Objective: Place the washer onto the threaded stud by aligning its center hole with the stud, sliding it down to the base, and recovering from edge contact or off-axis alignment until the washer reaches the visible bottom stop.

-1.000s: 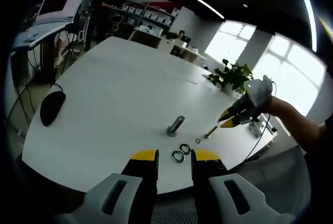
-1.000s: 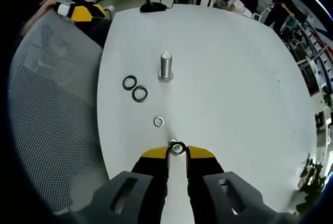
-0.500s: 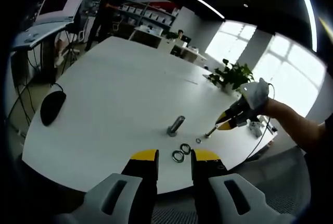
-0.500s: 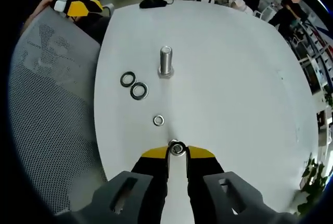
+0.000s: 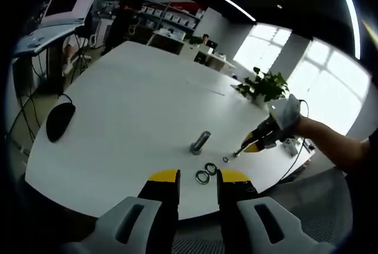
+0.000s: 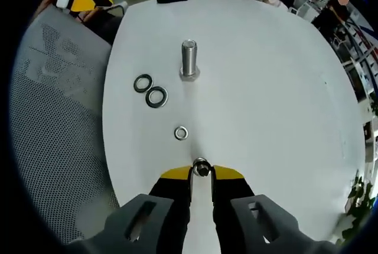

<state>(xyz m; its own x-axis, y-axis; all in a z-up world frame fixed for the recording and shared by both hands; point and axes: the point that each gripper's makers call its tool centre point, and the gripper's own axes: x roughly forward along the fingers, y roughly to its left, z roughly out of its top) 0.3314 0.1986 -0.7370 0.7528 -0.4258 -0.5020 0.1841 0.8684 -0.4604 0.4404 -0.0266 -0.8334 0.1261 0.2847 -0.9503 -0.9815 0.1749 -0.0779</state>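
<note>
Stud: threaded stud (image 6: 188, 60) stands upright on the white tabletop (image 6: 266, 88), bare; no washer seated at its base.
Right tongs: right tongs (image 6: 201, 171) nearly closed, pinching a small washer (image 6: 201, 168) at the tips, low over the tabletop and well short of the stud.
Left tongs: left tongs (image 5: 197, 176) parted, gripping nothing, held off the near tabletop edge.
Loose parts: two larger rings (image 6: 150, 90) lie touching, beside the stud; one small spare washer (image 6: 181, 133) lies between stud and right tongs.
Done: washer appears picked up.
Left: carry to stud, align hole, slide down to bottom stop.
Risk: edge contact on the stud top is likely.
</note>
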